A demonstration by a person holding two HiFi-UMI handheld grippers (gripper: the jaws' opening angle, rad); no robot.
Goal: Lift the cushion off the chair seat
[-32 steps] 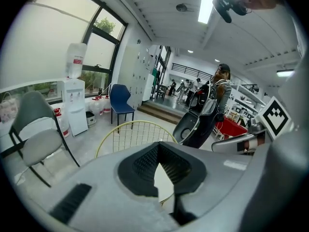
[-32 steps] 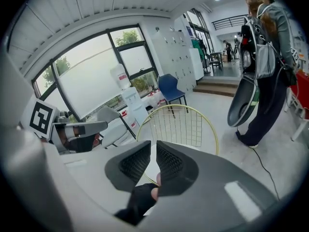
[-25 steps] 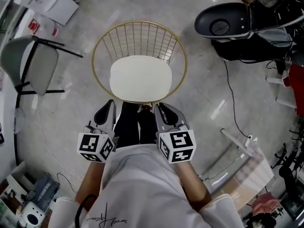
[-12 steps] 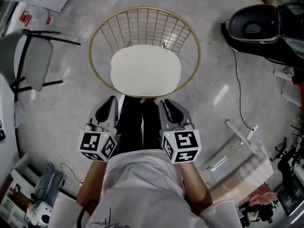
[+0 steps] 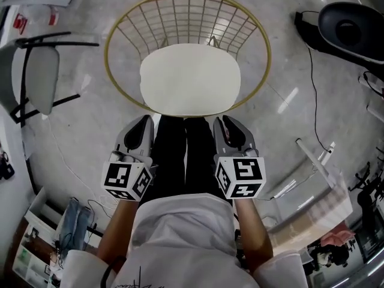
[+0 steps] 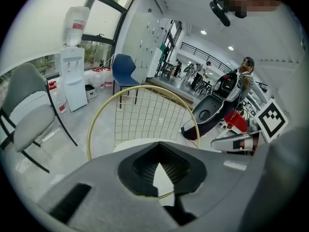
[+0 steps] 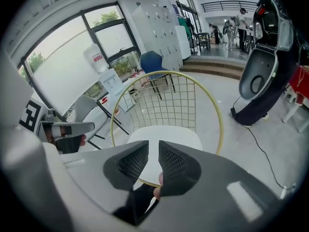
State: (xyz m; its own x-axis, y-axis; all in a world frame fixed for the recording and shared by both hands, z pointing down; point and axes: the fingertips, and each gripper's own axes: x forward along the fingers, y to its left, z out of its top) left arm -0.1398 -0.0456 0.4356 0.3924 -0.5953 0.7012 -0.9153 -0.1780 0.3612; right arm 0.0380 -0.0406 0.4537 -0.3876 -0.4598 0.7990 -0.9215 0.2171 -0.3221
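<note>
Two grippers we hold: left gripper [image 5: 139,132] clenched empty, right gripper [image 5: 231,131] just parting slightly, empty; one round cream cushion [image 5: 190,78] tops one gold wire chair [image 5: 108,51].

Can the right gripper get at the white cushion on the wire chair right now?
Probably yes: the right gripper sits just short of the white cushion, with nothing between them. Its jaws have just been opening, empty, but only narrowly.

No readable text, shirt print [image 5: 134,277] cut off, water-jug label [image 6: 74,26] blurred
</note>
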